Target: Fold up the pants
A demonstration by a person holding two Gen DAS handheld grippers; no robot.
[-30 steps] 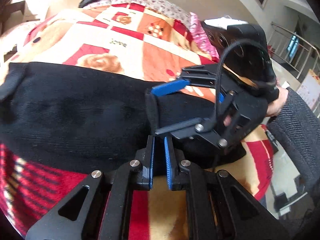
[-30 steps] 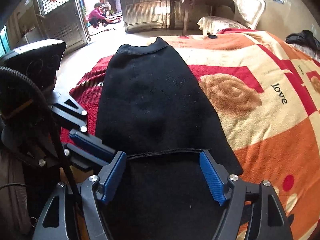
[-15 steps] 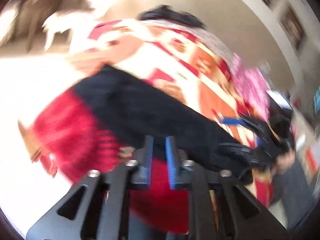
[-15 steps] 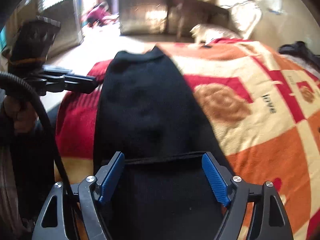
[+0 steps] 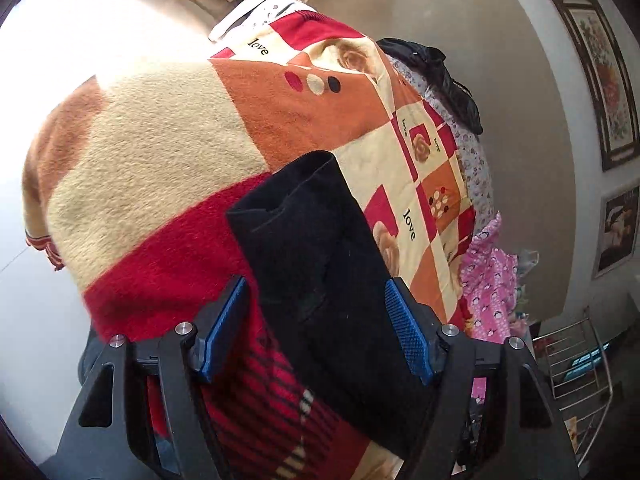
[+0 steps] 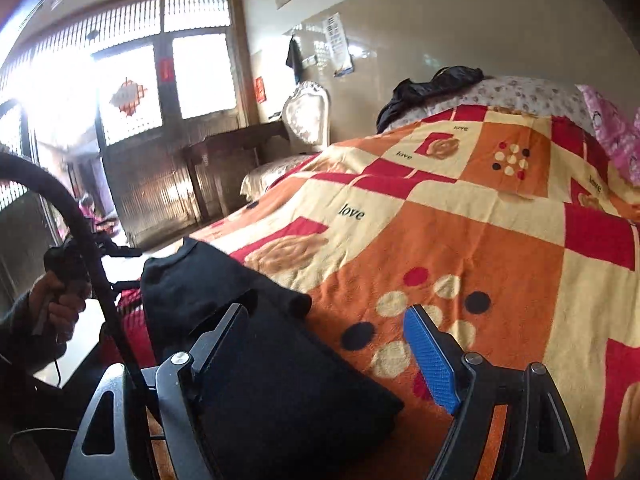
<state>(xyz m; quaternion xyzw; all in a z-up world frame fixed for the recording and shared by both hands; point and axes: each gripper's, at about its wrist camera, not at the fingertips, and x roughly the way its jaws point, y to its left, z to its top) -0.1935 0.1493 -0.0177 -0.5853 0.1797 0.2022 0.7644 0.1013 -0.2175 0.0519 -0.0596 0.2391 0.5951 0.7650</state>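
Both claws gaped empty: left claw point(image 5: 316, 328) straddled the pants point(image 5: 320, 280) lengthwise on the blanket point(image 5: 160, 168); right claw point(image 6: 328, 344) sat at their opposite end.

Bed w/ patchwork fleece blanket in orange, cream & red squares printed "love" point(image 6: 460, 216) fills the fgd; a floral-print pale quilt point(image 6: 516, 94) w/ a crumpled black garment point(image 6: 432, 84) on top lies along the plain beige wall point(image 6: 460, 28), and pink patterned fabric point(image 5: 490, 276) sits nr the bed edge. Backlit dark-framed lattice doors & windows point(image 6: 160, 76) w/ red paper decorations glare strongly over the pale floor point(image 5: 52, 92); a dark wooden table point(image 6: 236, 156) & an ornate white chair point(image 6: 308, 116) stand beside the bed. Two framed pictures point(image 5: 600, 80) hang on the wall, a metal wire rack point(image 5: 580, 364) below them.
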